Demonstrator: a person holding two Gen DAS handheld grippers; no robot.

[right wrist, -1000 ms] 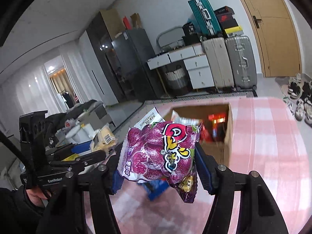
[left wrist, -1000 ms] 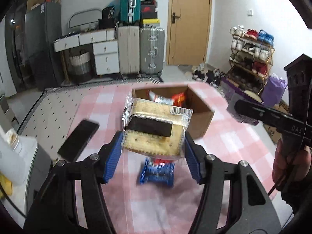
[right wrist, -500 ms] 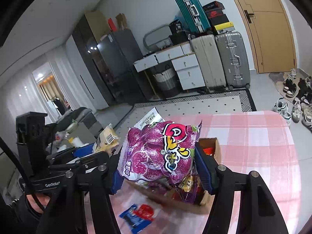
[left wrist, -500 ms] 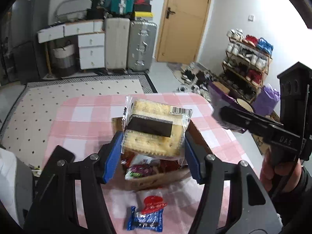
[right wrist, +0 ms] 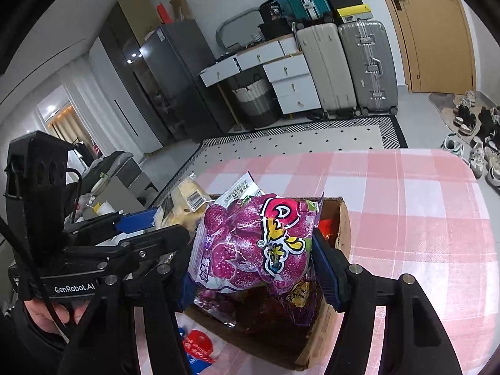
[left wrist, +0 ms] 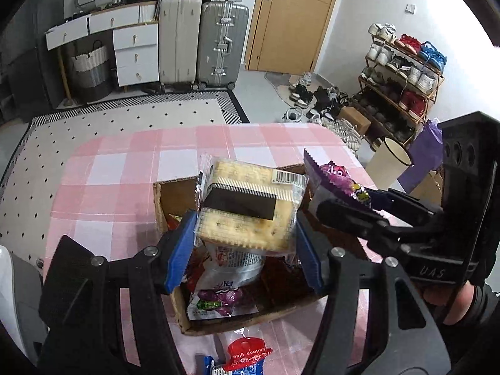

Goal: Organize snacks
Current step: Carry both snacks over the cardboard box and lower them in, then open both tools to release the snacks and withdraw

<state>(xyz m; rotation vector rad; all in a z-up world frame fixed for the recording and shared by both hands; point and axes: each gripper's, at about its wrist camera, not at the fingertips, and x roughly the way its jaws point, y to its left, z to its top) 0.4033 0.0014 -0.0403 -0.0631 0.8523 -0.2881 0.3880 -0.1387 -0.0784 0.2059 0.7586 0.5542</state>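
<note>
While over box (left wrist: 162, 197), fingers (left wrist: 181, 247) clamp crackers (left wrist: 250, 215); purple bag (right wrist: 253, 243) gripped.

Behind the tabletop (left wrist: 118, 168) with its pink checked cloth lies a white rug (left wrist: 125, 122) with black dots. At the far wall a beige suitcase (left wrist: 178, 39) and a grey suitcase (left wrist: 222, 43) stand side by side, just beside white drawers (left wrist: 136, 53) and a wooden door (left wrist: 293, 18). A shoe rack (left wrist: 403, 75) full of shoes stands at the right wall.

Pale grey floor, white diamond-dotted rug (left wrist: 125, 118), tan wooden door (left wrist: 293, 18), upright hard-shell suitcases (left wrist: 200, 37), white drawers (left wrist: 134, 53), loaded shoe rack (left wrist: 403, 84).
</note>
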